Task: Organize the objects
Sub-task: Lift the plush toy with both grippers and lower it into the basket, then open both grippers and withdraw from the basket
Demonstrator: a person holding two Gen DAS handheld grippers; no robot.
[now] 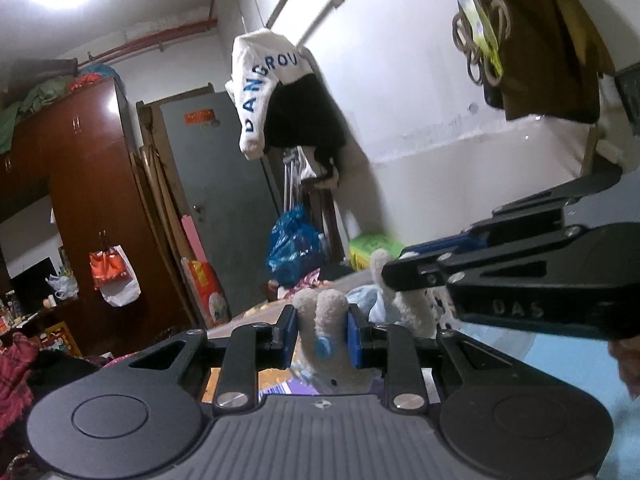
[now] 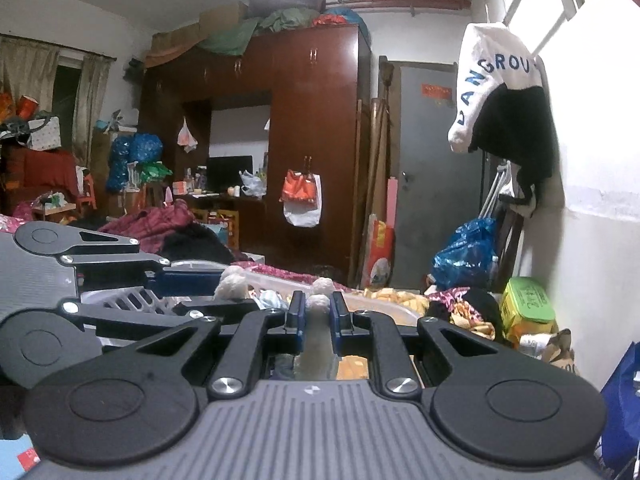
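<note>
Fluffy white toy (image 1: 324,336), body hidden behind left tool (image 1: 322,330)

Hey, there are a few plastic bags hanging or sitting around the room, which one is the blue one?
The crumpled blue plastic bag on the floor by the grey door. The bag on the wardrobe is orange and white.

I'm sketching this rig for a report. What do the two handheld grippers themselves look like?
Both match: the left gripper and right gripper have matte black linkage arms with silver screws, round black pivot discs, blue finger pads and a grey ribbed body. The right gripper's side shows raised "DAS" lettering. No cables or sleeves are visible.
</note>
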